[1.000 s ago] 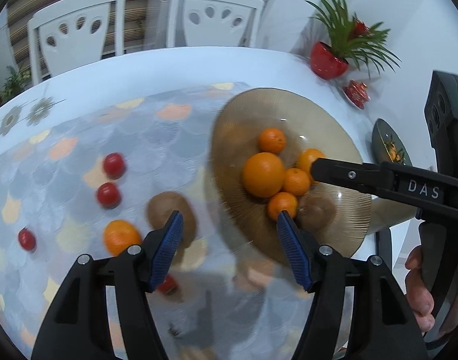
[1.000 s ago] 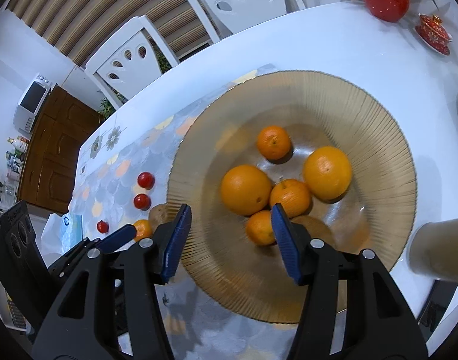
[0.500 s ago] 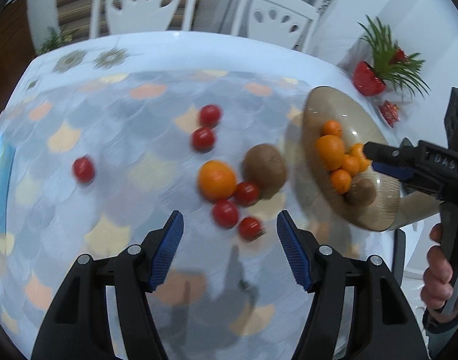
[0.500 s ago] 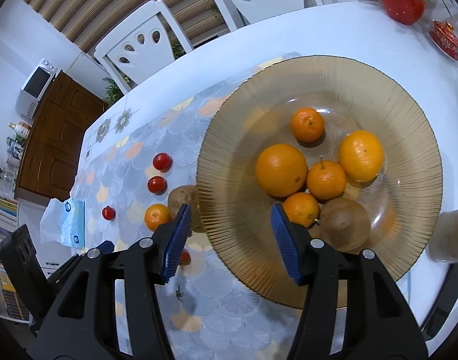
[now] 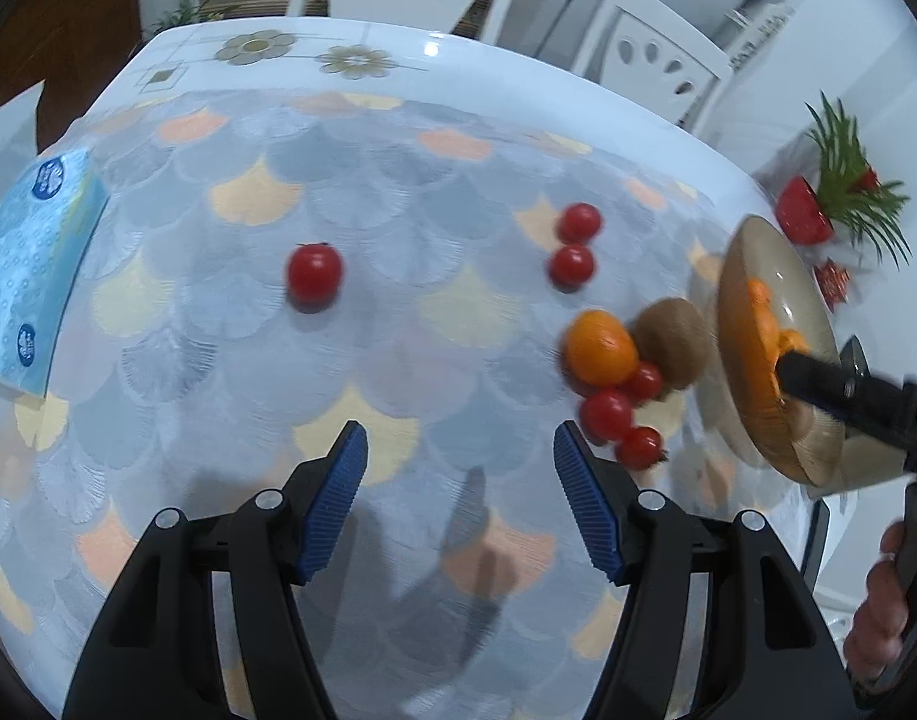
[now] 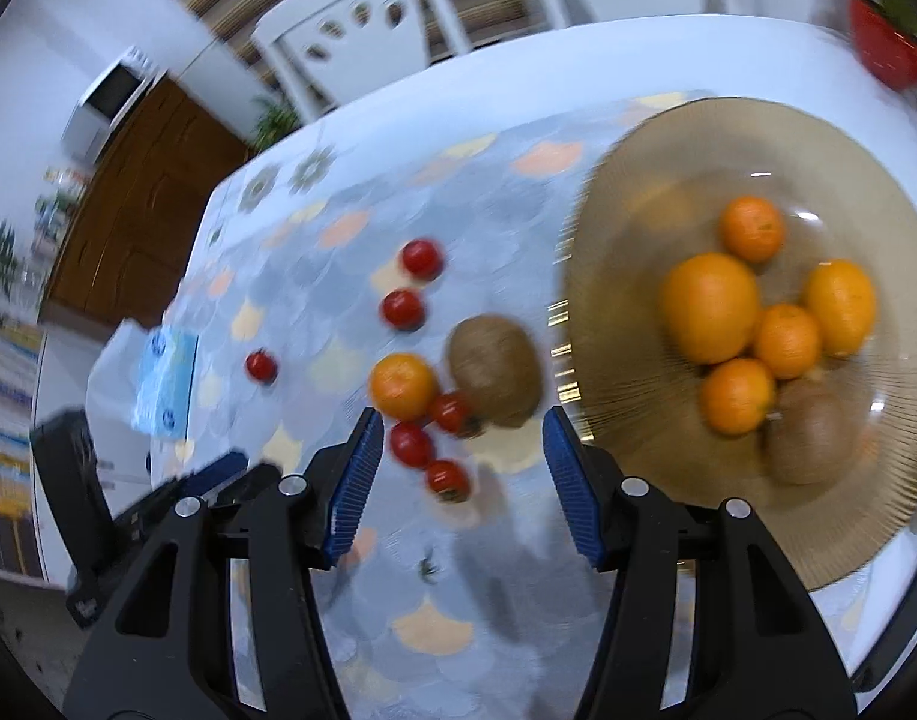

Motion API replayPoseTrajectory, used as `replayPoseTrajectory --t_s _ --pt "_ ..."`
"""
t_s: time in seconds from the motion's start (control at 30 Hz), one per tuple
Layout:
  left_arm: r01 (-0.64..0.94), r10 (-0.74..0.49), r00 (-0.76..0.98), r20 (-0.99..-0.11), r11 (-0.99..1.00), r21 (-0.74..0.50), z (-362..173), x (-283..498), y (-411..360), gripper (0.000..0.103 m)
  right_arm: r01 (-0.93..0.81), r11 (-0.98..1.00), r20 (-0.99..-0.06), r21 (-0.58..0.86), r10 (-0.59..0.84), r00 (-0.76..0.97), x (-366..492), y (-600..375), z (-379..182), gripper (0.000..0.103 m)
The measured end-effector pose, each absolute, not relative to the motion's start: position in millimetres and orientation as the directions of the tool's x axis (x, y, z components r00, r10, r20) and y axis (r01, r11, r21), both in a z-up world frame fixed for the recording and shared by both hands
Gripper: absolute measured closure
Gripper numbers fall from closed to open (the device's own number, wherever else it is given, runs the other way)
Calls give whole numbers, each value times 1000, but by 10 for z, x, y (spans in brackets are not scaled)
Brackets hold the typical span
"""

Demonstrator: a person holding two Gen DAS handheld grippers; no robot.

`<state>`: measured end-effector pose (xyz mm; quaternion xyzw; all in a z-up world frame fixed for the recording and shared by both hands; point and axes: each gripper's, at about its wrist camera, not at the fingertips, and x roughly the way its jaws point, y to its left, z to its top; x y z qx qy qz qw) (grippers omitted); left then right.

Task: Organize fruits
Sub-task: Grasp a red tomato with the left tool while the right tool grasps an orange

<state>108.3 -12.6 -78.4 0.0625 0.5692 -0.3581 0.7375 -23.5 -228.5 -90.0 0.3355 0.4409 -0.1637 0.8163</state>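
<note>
Left claw swung left from bowl to loose tomatoes, right claw shifted left off bowl toward tabletop kiwi

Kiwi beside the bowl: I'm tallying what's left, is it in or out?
Out. The kiwi lies on the tablecloth, just outside the bowl rim.

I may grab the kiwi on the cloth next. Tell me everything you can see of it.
The kiwi is a brown, fuzzy-looking oval, whole and unpeeled, lying on its side on the scale-patterned cloth just outside the bowl rim. An orange sits close on its other side, and a small tomato seems to touch its lower edge; blur hides the contact. Neither hand-held gripper holds it; the right one hangs open just short of it.
</note>
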Motion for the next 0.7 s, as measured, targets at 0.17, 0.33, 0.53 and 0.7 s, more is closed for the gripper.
replayPoseTrajectory --t_s 0.17,0.33,0.53,0.7 --pt "548 -434 109 -894 777 -310 -897 1351 -58 40 513 779 -852 361 52 521 36 -2050 -1000 48" --pt "507 -419 142 -897 809 -297 -957 1624 -63 41 498 796 -869 344 68 491 245 -1980 -1129 48" --pt "499 -397 161 -904 823 -272 -1026 1850 -186 41 505 789 -882 348 94 461 426 -2026 -1302 48" --pt "497 -404 147 -903 819 -286 -1118 1976 -232 41 513 789 -895 339 104 433 569 -2031 -1421 48"
